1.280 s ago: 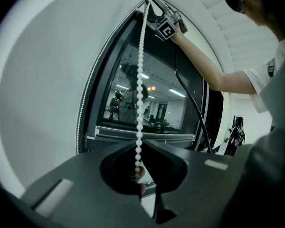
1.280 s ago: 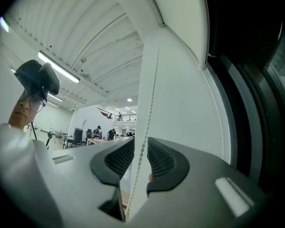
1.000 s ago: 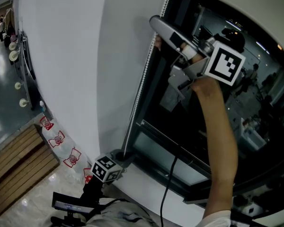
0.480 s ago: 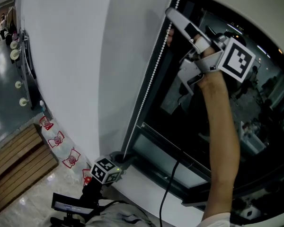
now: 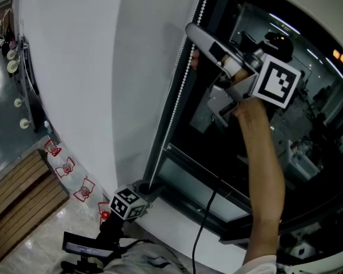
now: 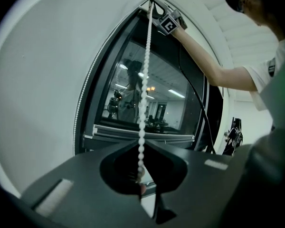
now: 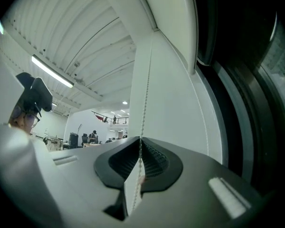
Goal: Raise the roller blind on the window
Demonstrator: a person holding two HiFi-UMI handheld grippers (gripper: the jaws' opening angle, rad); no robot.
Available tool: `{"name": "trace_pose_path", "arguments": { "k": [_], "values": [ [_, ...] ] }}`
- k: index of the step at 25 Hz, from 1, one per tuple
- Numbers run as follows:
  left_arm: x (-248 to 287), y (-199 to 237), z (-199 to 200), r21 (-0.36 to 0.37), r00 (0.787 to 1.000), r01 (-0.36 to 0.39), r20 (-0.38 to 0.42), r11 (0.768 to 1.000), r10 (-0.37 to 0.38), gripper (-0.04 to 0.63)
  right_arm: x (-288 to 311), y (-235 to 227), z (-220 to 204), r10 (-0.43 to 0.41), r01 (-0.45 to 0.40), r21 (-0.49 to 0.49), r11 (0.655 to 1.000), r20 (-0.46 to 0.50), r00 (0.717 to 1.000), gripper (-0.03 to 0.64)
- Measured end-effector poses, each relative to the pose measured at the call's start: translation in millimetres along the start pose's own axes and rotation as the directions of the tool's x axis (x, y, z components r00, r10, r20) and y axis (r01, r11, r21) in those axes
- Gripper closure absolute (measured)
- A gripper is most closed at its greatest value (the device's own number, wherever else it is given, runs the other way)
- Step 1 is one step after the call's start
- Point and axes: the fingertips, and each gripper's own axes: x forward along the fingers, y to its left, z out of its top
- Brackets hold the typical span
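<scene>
Right gripper (image 5: 191,41) is raised high at the top left corner of the window (image 5: 314,153), arm stretched up, marker cube (image 5: 277,80) facing the head camera. Its jaws have just been closing; the right gripper view shows them (image 7: 140,144) pinched on the bead chain (image 7: 145,94), which runs straight up from the jaw tips along the white wall.

Left gripper (image 5: 144,187) is low, at the bottom left corner of the window frame, just above the white sill (image 5: 177,224). Its jaws are clenched on the same bead chain (image 6: 143,94): the left gripper view shows the beads dropping into the notch between the jaws (image 6: 141,146). From there the strand climbs to the right gripper (image 6: 156,11) at the top of the frame.

In the head view the bead chain (image 5: 180,84) hangs beside the dark frame's left edge, between the white wall (image 5: 91,67) and the glass. A second strand (image 6: 81,103) follows the frame edge.

The glass is dark and reflects indoor lights. The blind's fabric cannot be made out. A black cable (image 5: 203,221) hangs below the right arm.
</scene>
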Motion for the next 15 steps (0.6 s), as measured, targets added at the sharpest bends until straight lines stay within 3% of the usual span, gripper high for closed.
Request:
{"name": "trace_pose_path", "arguments": {
  "k": [15],
  "values": [
    [1, -2, 3, 0.008, 1.0, 0.01, -0.009, 1.0, -0.01, 0.597, -35, 0, -157, -0.062, 0.079, 0.125, 0.989, -0.139, 0.988, 0.603]
  ]
}}
